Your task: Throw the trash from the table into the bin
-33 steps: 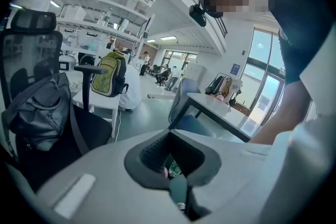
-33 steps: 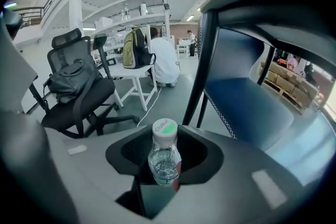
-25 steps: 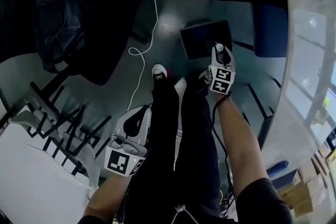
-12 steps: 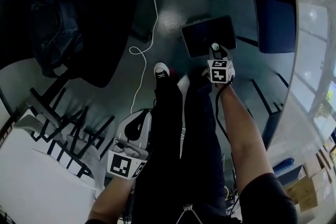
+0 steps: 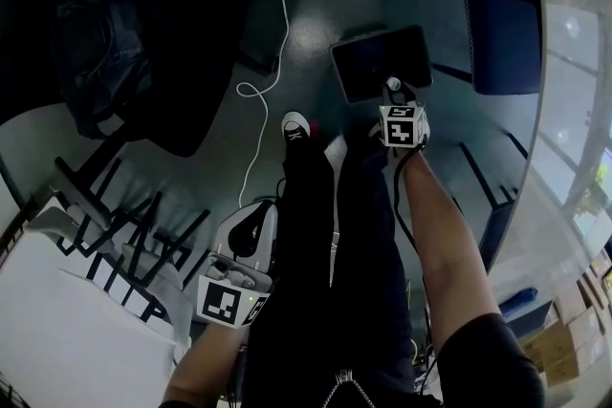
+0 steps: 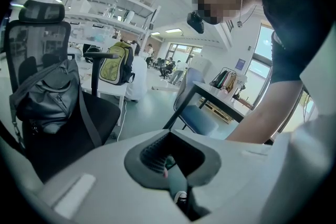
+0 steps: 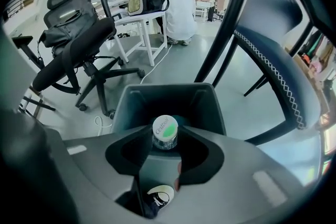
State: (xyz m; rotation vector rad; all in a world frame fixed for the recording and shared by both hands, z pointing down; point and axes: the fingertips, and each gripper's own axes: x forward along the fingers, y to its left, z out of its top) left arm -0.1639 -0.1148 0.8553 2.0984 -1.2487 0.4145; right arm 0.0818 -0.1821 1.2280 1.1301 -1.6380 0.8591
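Holding a bottle [image 7: 165, 129] just under its white-and-green cap, the right gripper [image 5: 397, 100] hangs at the end of an outstretched arm above the bin [image 5: 359, 72], which stands on the floor ahead of the person's shoes. Its jaws are pinched onto the neck from both sides. In the right gripper view the cap faces back toward the camera and the body is hidden beneath it, so the bottle's long axis seems to run roughly upright, cap up and base toward the bin. The relation that matters is bottle to bin mouth. In the right gripper view the open, dark mouth lies straight beyond the jaws and appears to hold nothing. In the head view the cap sits over the bin's near edge, toward its right side, not over the middle. That reads as the drop step, with the trash close to going in. Letting go here would probably send the bottle down inside, though a small push forward would give more margin against it clipping the near rim. How high it hangs above the rim cannot be judged. The left gripper [image 5: 244, 234] is well apart, low beside the person's left leg, its jaws together on nothing, so the right hand alone is placed to act.
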